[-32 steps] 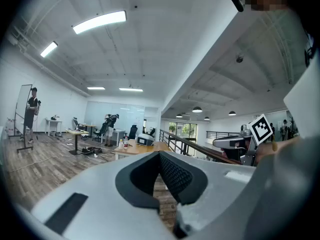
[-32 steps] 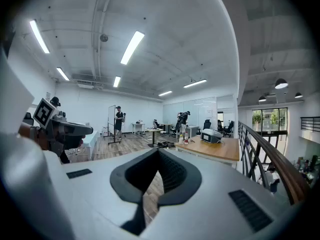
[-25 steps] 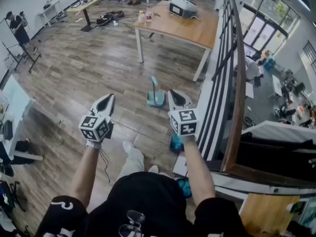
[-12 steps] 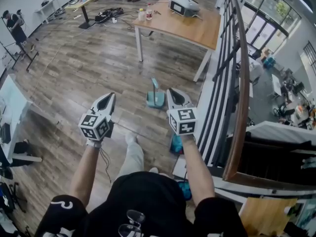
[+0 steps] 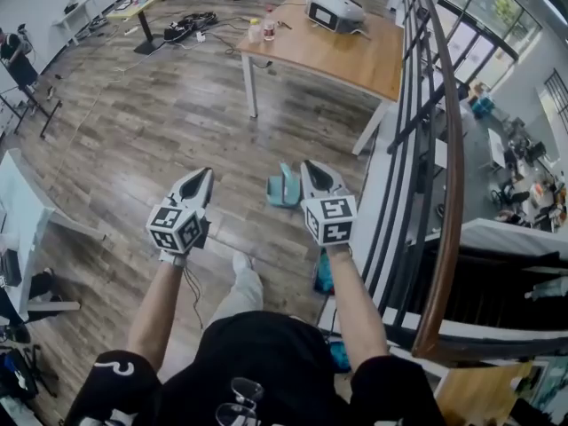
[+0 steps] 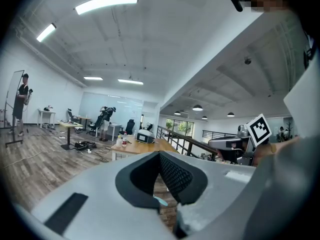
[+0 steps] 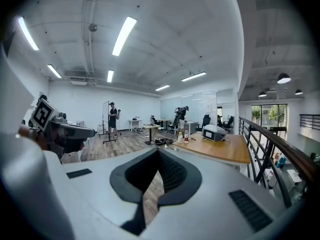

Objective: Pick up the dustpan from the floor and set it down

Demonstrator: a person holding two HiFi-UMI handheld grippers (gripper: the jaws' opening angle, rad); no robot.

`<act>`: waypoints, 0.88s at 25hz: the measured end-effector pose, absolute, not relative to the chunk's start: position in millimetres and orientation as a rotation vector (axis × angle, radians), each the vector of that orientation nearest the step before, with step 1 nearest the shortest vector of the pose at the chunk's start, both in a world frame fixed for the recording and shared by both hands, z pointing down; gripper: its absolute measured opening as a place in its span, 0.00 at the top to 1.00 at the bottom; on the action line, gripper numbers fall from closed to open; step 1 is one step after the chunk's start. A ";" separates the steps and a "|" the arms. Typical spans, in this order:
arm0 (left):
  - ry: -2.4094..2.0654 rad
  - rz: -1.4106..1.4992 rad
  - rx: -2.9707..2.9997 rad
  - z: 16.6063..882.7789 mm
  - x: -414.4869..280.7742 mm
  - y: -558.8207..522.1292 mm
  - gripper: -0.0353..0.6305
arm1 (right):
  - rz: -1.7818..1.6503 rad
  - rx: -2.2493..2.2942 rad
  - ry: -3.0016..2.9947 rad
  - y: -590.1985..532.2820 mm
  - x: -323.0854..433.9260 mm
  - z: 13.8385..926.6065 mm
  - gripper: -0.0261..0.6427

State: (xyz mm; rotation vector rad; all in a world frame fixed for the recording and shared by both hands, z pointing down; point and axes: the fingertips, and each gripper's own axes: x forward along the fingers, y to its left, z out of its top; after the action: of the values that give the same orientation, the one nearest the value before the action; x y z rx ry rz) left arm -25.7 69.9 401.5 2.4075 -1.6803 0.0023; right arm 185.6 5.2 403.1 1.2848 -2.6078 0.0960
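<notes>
A teal dustpan (image 5: 284,187) with an upright handle stands on the wooden floor, in the head view just left of my right gripper's tip. My left gripper (image 5: 204,174) is held out in front of the body, shut and empty, a good way left of the dustpan. My right gripper (image 5: 311,164) is also shut and empty, above the dustpan and clear of it. In the left gripper view the jaws (image 6: 160,154) meet, and a teal sliver of the dustpan (image 6: 161,201) shows below them. The right gripper view shows the right gripper (image 7: 159,151) shut, with only floor in the slit under its tips.
A wooden table (image 5: 355,56) with a grey machine (image 5: 335,11) and bottles (image 5: 262,27) stands beyond the dustpan. A dark railing (image 5: 426,149) runs along the right side. A blue object (image 5: 321,273) lies near my right forearm. My leg and shoe (image 5: 241,264) are below the grippers.
The view has moved forward across the floor, so the dustpan now sits closer, right beside the right gripper's tip. Both grippers have stayed shut and empty.
</notes>
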 end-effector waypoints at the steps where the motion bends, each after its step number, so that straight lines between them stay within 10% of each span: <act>1: -1.672 0.004 2.413 399.8 -32.2 56.6 0.95 | 0.099 1.287 -2.604 -6.5 177.8 402.8 0.97; 22: -1.524 -0.001 2.466 410.9 -136.6 -90.0 0.95 | 0.112 1.387 -2.521 -134.3 69.2 414.5 0.97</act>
State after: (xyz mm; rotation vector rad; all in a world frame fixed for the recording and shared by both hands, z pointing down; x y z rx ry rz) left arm -136.6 -90.0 410.9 2.4660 -1.5242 -0.0010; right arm 69.2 -134.3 414.5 1.3866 -2.5215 0.1121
